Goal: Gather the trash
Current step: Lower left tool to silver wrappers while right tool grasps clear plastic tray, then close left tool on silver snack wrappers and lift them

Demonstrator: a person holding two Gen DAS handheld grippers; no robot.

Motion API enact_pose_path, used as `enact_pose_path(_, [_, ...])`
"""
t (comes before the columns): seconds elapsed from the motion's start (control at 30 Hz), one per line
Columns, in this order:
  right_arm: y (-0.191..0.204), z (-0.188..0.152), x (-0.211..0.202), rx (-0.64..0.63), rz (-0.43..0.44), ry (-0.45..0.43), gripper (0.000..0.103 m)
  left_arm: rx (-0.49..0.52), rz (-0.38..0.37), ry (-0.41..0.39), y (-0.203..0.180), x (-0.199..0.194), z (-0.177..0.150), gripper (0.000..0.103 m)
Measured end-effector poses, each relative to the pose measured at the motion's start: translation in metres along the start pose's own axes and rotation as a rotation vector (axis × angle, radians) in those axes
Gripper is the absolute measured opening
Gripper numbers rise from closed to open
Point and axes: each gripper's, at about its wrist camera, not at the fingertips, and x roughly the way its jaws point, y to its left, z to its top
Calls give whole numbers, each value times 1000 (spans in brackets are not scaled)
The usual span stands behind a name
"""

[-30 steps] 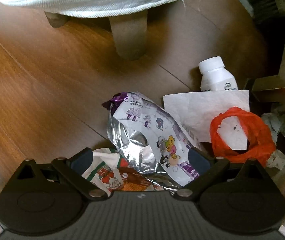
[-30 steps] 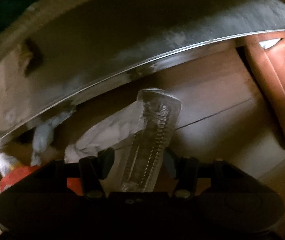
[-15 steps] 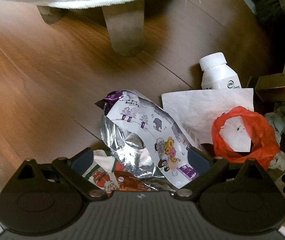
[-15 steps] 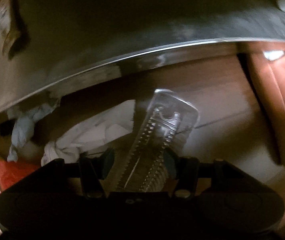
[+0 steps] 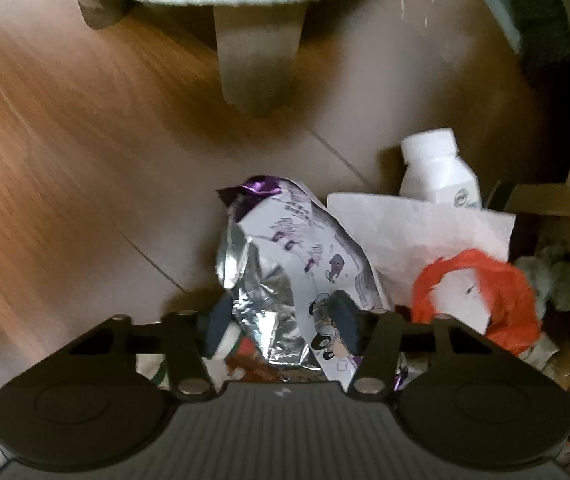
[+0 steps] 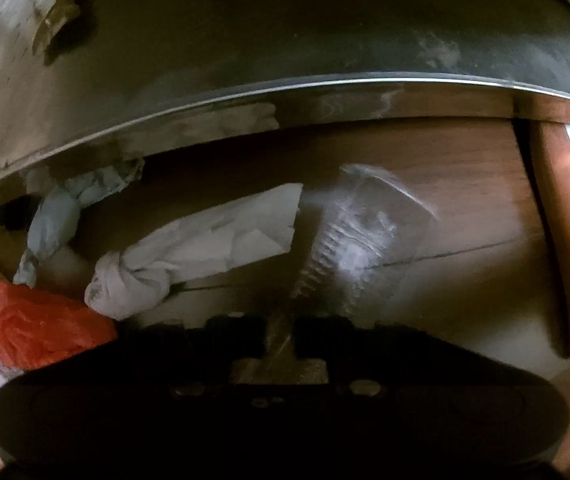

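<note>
The left tongs (image 5: 281, 330) are closing on a crumpled foil bag (image 5: 285, 264) (silver inside, cartoon print) on the floor (image 5: 65, 168). The right tongs (image 6: 279, 336) are closing, pinching a clear, ribbed wrapper (image 6: 357, 240).

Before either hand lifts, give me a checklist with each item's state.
1. Left gripper around the foil snack bag: ok, jaws closing with the bag between them.
2. Right gripper on the clear plastic wrapper: ok, jaws closing, pinched on its near end.
3. Other wrappers under the foil bag free of the grip: cannot tell.
4. Orange plastic bag outside the left jaws: ok.
5. White bottle upright: ok.
</note>
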Motion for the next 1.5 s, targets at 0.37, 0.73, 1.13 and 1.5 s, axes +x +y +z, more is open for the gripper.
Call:
enact_pose_path(0.37, [11, -13, -28, -115, 23, -41, 3, 44, -23, -51, -4, -21, 0, 3])
enact_pose_path(0.73, [2, -28, -51, -190, 43, -41, 3, 52, -69, -79, -1, -34, -4, 2])
enact_pose_path(1.13, [1, -33, -53, -244, 59, -3, 3, -65, -125, 5, 13, -22, -2, 9])
enact_pose_path(1.5, [2, -32, -45, -262, 65, 16, 3, -104, -141, -71, 8, -30, 21, 73])
